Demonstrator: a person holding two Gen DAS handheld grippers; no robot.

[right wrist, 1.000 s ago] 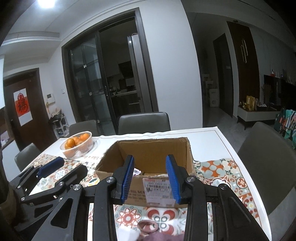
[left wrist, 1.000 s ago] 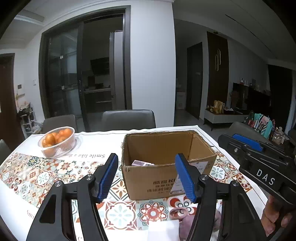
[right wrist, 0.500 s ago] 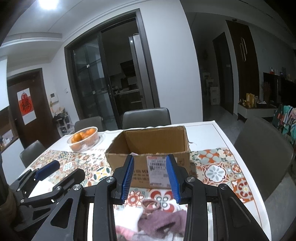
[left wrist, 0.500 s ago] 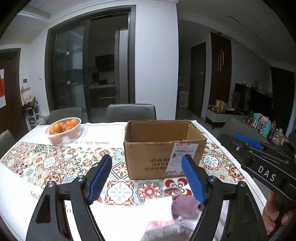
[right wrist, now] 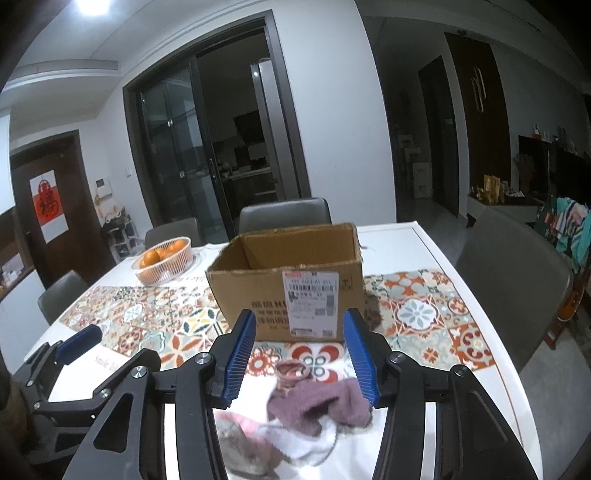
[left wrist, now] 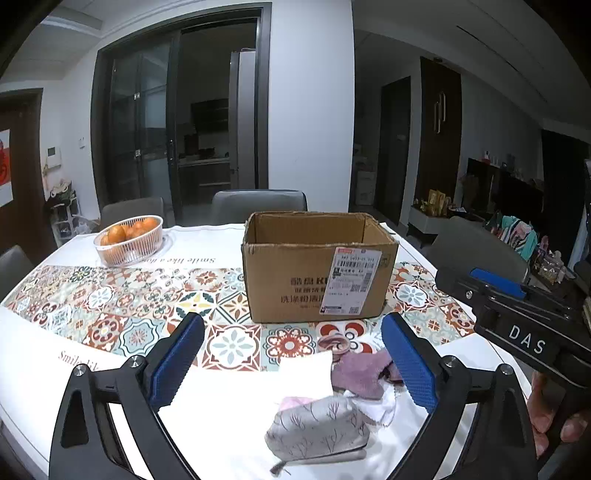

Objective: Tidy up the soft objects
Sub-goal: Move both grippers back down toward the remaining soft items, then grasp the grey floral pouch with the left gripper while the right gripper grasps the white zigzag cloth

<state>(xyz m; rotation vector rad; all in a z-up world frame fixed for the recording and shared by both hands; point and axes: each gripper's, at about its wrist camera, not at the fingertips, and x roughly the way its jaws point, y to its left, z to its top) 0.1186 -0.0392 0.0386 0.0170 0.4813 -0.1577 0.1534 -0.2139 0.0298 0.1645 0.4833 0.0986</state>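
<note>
— Why is the cardboard box (left wrist: 317, 269) open-topped just behind the pile of soft cloths (left wrist: 332, 402)?

— Likely so each piece drops straight in; the pile lies on the table (left wrist: 221, 417), at its near edge.

— And the grippers?

— The left gripper (left wrist: 295, 362) is spread wide, the right gripper (right wrist: 301, 352) moderately open — both above the pile, holding nothing.

Lighting: dim indoor, 1 ceiling lamp (right wrist: 96, 4) glaring top left in right wrist view. Fisheye bending, dark vignette at corners. Motion blur on cloth pile (right wrist: 295, 417) there; left wrist view sharp.
</note>
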